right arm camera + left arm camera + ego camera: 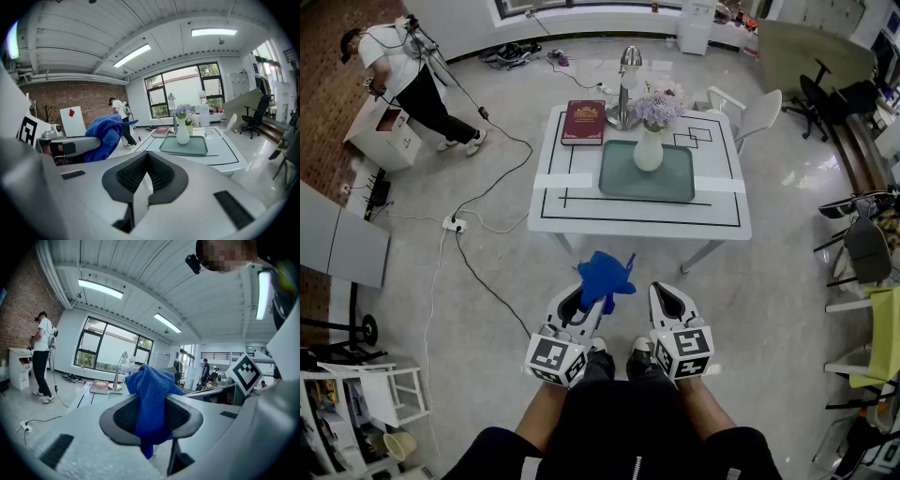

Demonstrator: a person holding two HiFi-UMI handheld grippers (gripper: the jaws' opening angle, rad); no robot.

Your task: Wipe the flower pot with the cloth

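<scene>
A white flower pot (648, 150) with pale purple flowers stands on a green tray (614, 183) on the white table (727, 220); the right gripper view shows the pot (183, 132) ahead. My left gripper (598, 302) is shut on a blue cloth (606, 275), which bunches above the jaws and hangs below them (152, 401). My right gripper (661, 297) is shut with nothing in it (149, 169). Both grippers hover over the floor, well short of the table's near edge.
A dark red book (584, 121) and a silver desk lamp (627, 89) sit at the table's far side. A white chair (755, 112) stands at its right. Cables and a power strip (454, 225) lie on the floor at left, where a person (403, 75) stands.
</scene>
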